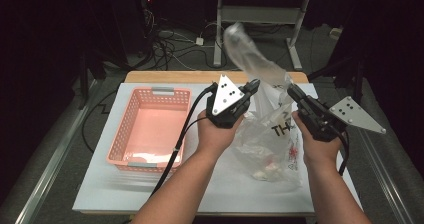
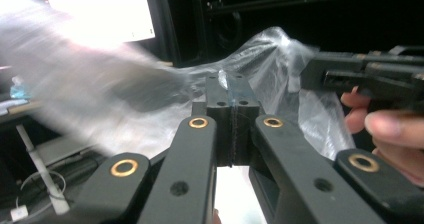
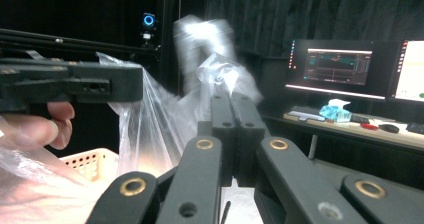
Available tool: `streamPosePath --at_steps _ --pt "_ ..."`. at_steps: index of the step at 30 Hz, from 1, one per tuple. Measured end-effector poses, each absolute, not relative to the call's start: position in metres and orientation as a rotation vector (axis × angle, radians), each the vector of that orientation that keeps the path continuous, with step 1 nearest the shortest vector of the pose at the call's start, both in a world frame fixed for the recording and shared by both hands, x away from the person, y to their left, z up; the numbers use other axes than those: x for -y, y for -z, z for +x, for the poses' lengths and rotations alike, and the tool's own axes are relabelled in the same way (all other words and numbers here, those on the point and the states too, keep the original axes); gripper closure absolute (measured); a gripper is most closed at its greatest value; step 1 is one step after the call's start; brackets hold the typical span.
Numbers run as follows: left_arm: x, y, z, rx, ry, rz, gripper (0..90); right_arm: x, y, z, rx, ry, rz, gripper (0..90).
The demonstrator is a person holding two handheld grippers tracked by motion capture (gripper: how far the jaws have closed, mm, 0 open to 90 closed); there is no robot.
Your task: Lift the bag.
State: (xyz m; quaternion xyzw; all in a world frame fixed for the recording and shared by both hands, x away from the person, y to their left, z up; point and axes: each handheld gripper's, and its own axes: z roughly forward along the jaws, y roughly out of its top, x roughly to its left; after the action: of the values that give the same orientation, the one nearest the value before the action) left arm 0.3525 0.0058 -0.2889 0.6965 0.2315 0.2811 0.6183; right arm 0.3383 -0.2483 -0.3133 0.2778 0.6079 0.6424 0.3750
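A clear plastic bag (image 1: 270, 134) with black lettering and small white and red items inside hangs above the white table top (image 1: 100, 184), right of centre. My left gripper (image 1: 254, 85) is shut on the bag's upper left edge, and my right gripper (image 1: 291, 90) is shut on its upper right edge. A loose flap of the bag (image 1: 245, 49) sticks up blurred above both. In the left gripper view the closed jaws pinch plastic film (image 2: 260, 59), with the right gripper (image 2: 360, 74) close at the right. In the right gripper view the jaws clamp crumpled film (image 3: 215, 69).
A pink slotted basket (image 1: 126, 129) sits on the left half of the table and looks empty. Black cables trail from the grippers across the table. Desk legs and floor cables lie beyond the far edge. Monitors (image 3: 340, 66) stand far off.
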Motion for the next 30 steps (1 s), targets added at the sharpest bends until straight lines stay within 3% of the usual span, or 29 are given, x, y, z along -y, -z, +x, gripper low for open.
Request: streamPosePath --at_steps 11,17,23,30 --pt "-0.001 0.253 0.353 -0.486 -0.696 1.550 88.4 0.248 0.316 0.352 -1.566 -1.617 0.752 90.0" --pt "-0.005 0.242 0.356 -0.490 -0.705 1.523 88.4 0.258 0.293 0.358 -1.513 -1.614 0.756 90.0" --pt "-0.005 0.246 0.358 -0.498 -0.696 1.534 88.4 0.265 0.271 0.356 -1.465 -1.621 0.729 90.0" --pt "-0.015 0.269 0.367 -0.559 -0.664 1.580 88.0 0.258 0.296 0.361 -1.550 -1.594 0.753 90.0"
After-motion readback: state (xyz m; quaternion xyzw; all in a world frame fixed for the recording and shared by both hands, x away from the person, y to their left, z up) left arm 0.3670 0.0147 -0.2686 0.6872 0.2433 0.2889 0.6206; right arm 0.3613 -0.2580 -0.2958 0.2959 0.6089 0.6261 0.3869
